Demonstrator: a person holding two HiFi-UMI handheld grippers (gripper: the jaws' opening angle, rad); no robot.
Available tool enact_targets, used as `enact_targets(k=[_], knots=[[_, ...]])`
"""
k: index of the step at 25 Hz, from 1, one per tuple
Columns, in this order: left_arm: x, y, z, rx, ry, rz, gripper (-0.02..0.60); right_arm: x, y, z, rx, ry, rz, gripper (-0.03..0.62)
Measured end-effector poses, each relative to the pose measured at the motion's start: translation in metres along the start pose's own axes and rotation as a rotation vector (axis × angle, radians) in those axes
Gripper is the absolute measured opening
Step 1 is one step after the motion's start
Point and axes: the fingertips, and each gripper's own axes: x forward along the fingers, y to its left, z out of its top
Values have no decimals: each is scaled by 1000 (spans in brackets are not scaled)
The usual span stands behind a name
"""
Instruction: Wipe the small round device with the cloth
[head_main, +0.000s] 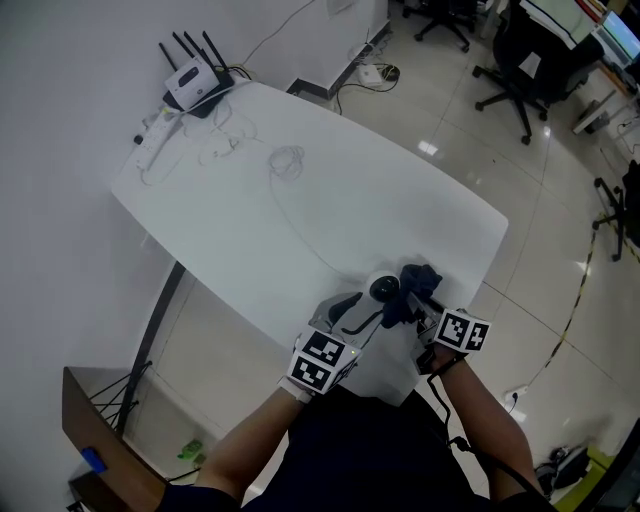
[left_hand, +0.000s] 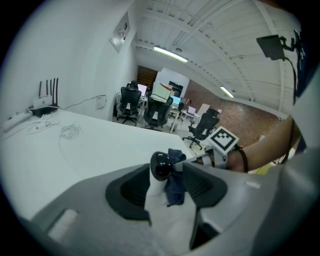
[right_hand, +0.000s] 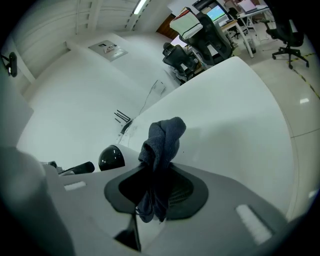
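- Left gripper view: left gripper (left_hand: 163, 191) closed on the white body of the small round device (left_hand: 162, 166), with the glossy black dome standing up above the two dark pads.
- Same view: dark blue cloth (left_hand: 175, 182) hanging against the device's right side, just under the dome, and touching the white body.
- Right gripper view: right gripper (right_hand: 157, 189) clamped on that cloth, one bunched end sticking up past the pads and a loose tail drooping below them.
- Also there: the device's black dome just left of the cloth.
- Head view: both grippers side by side at the near edge of the white tabletop (head_main: 300, 220), left one on the left, each with its black-and-white marker cube toward the person.
- Between their tips: device and cloth close together over that near edge; cannot tell whether the device rests on the tabletop.
- Far corner of the tabletop: router (head_main: 192, 85) with upright antennas, well apart from the grippers.
- Nearer the middle: a thin coiled cable (head_main: 286, 160).
- Beyond the tabletop: black office chairs (head_main: 520, 60) on a shiny tiled floor (head_main: 450, 120).
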Motion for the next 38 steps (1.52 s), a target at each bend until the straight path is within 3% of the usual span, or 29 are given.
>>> enact_targets(k=[3, 9, 14, 20, 25, 30, 38], knots=[[-8, -5, 0, 56, -15, 13, 206, -13, 11, 6, -54, -28, -2, 87], [-23, -13, -4, 82, -37, 31, 206, -46, 54, 35, -181, -112, 34, 87], [-30, -20, 6, 166, -84, 70, 179, -57, 92, 44, -562, -73, 7, 87], [-33, -30, 9, 176, -84, 47, 173, -39, 116, 20, -999, 82, -71, 89], [-34, -23, 1, 169, -57, 45, 173, -25, 135, 8, -1271, 159, -87, 87], [-28, -20, 0, 155, -34, 48, 173, -20, 131, 16, -1284, 220, -52, 86], [-6, -11, 0, 166, 5, 46, 173, -6, 98, 51, -1100, 281, 22, 86]])
